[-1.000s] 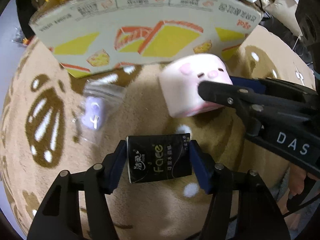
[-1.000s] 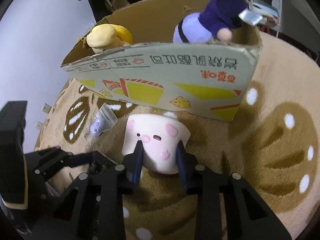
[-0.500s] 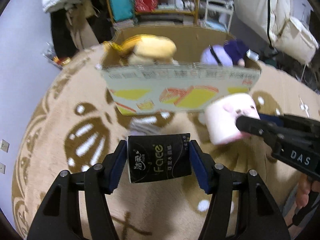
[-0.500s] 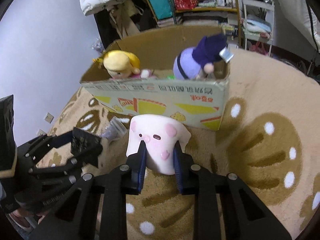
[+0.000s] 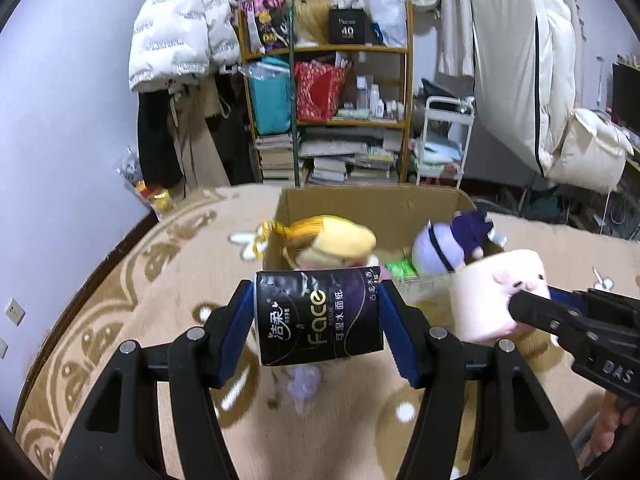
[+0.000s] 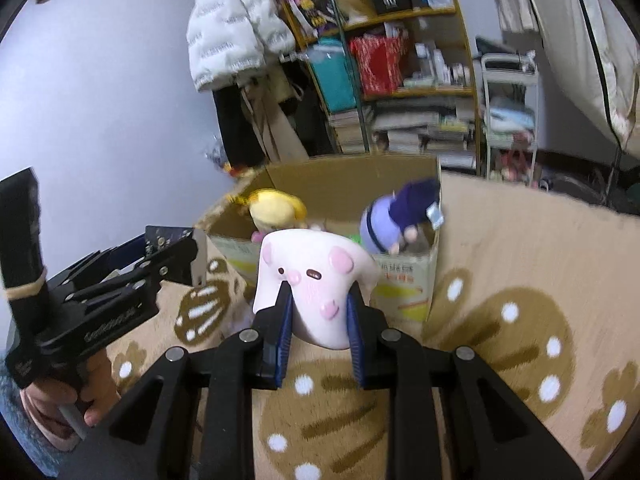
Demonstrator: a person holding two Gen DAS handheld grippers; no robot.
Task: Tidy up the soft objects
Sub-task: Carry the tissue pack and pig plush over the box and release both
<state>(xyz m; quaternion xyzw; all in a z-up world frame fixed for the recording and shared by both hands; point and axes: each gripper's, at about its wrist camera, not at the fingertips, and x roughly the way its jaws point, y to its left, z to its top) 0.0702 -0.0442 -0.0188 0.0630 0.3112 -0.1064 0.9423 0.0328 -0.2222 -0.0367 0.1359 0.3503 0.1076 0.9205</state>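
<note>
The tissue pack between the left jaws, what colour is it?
The tissue pack is black with white and silver lettering, seen best in the left wrist view.

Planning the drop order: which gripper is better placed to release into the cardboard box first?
Probably the right gripper: its pink pig plush sits right at the cardboard box front edge. The left gripper, gripping the black tissue pack, looks slightly farther back.

A black tissue pack (image 5: 318, 316) shows the word "Face" in large pale letters, small "TISSUE" beside it, and Chinese characters. The black tool (image 5: 592, 344) at the right edge carries white letters "DAS". On a shelf (image 5: 332, 50) at the back, a small black box (image 5: 347, 32) shows the number "40". The cardboard box (image 6: 404, 280) has red Chinese print, too blurred to read.
</note>
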